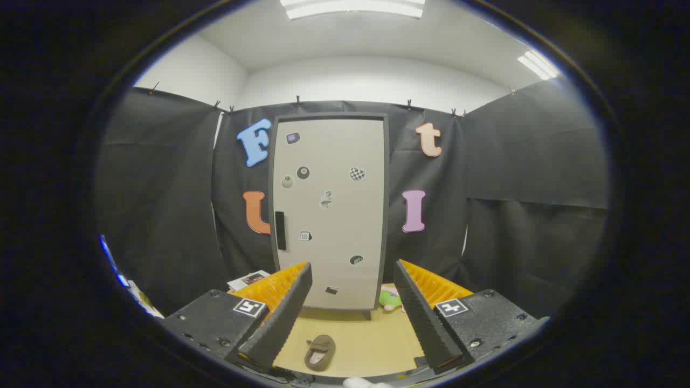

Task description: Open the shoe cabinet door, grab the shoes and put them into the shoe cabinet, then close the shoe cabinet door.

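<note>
The tongs (353, 318) are held wide apart, gripping nothing. The shoe cabinet (330, 213) stands closed at frame centre; its handle (280, 230) (left edge) is approached first. The shoe (319, 352) lies bottom centre.

Jaws wide, empty; bare table (366, 345) ahead; shoe (319, 353) between them; cabinet door (330, 215) closed beyond.

Bright, even light falls from the ceiling panels (353, 7), which glare white, and a second fixture (536, 64) glows off to one side. The cabinet door (330, 210) is sharp and evenly lit, casting a thin shadow on the table (366, 339). Fisheye distortion bows straight edges outward, and the tongs (350, 318), spread apart, look slightly soft.
</note>
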Demonstrator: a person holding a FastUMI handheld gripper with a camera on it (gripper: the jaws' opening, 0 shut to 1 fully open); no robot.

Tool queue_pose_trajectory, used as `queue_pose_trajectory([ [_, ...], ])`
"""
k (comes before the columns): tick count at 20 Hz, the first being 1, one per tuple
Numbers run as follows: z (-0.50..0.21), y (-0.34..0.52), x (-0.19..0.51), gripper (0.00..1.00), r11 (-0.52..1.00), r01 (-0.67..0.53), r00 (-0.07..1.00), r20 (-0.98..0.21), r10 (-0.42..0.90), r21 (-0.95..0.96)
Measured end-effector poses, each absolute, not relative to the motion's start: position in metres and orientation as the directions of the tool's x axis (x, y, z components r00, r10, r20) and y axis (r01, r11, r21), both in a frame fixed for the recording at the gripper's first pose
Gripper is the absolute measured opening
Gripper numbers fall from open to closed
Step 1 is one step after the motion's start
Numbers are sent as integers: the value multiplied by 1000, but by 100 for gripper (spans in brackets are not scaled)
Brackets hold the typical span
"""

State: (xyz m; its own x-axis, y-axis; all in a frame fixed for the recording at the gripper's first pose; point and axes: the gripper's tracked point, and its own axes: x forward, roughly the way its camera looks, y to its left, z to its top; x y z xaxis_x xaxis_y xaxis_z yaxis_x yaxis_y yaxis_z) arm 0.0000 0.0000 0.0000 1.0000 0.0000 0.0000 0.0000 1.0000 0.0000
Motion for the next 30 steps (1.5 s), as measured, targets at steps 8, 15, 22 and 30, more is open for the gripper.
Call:
queue_pose_trajectory([
  [8, -6, 5, 2, 99, 1000, -2, 1000, -24, 2, 7],
  [15, -10, 10, 9, 99, 1000, 21, 999, -37, -21, 9],
  [22, -36, 59, 48, 99, 999, -20, 998, -61, 18, -31],
  [30, -68, 162, 148, 99, 990, -131, 989, -79, 127, -47],
])
